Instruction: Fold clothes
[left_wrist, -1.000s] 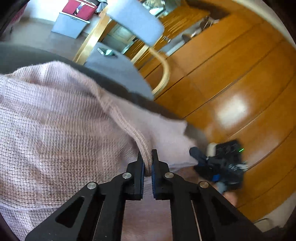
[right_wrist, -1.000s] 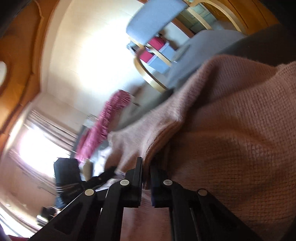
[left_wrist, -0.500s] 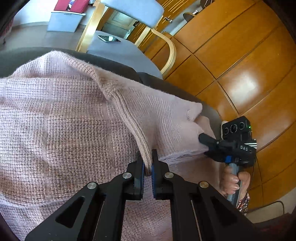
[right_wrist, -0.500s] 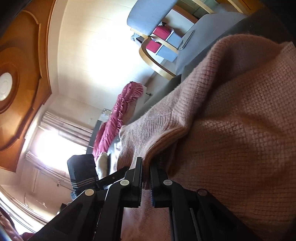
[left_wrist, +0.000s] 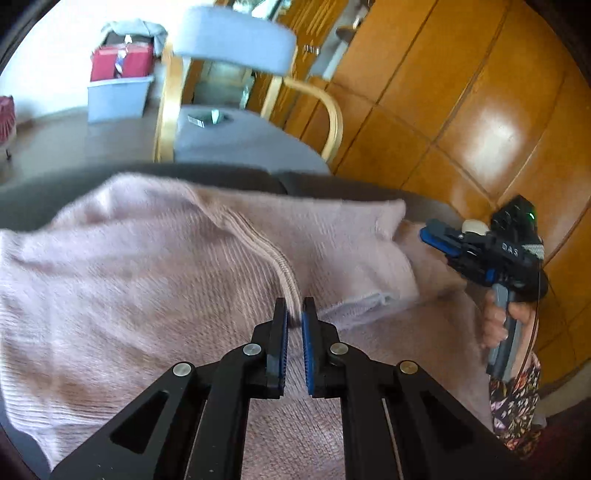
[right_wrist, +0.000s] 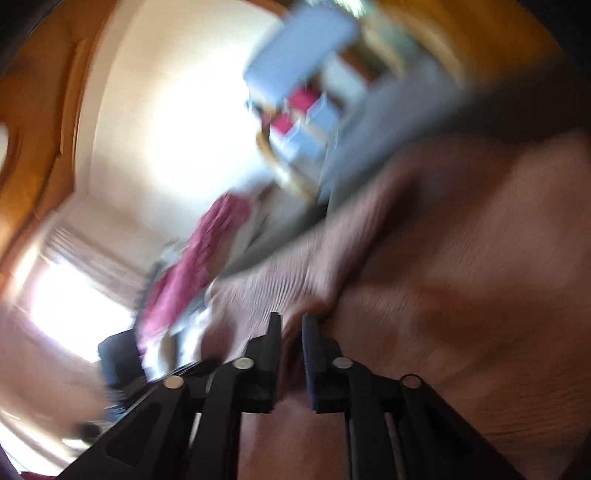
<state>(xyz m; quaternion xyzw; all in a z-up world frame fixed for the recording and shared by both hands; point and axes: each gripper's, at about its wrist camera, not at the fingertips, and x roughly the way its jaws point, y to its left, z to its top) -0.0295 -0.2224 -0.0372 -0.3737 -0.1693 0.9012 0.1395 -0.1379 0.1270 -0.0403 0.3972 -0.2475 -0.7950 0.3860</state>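
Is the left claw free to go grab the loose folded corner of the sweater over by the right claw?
Probably not yet: the left claw is shut on the ribbed edge of the pink sweater. The corner lies uncovered, so nothing else blocks it.

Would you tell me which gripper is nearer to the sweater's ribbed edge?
Left. The left gripper pinches the ribbed edge of the sweater; the right gripper sits farther off, at the fold's far corner.

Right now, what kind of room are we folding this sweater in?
Probably a home living room: a bentwood armchair with grey cushions, glossy wood wall panels, and a storage bin by the wall.
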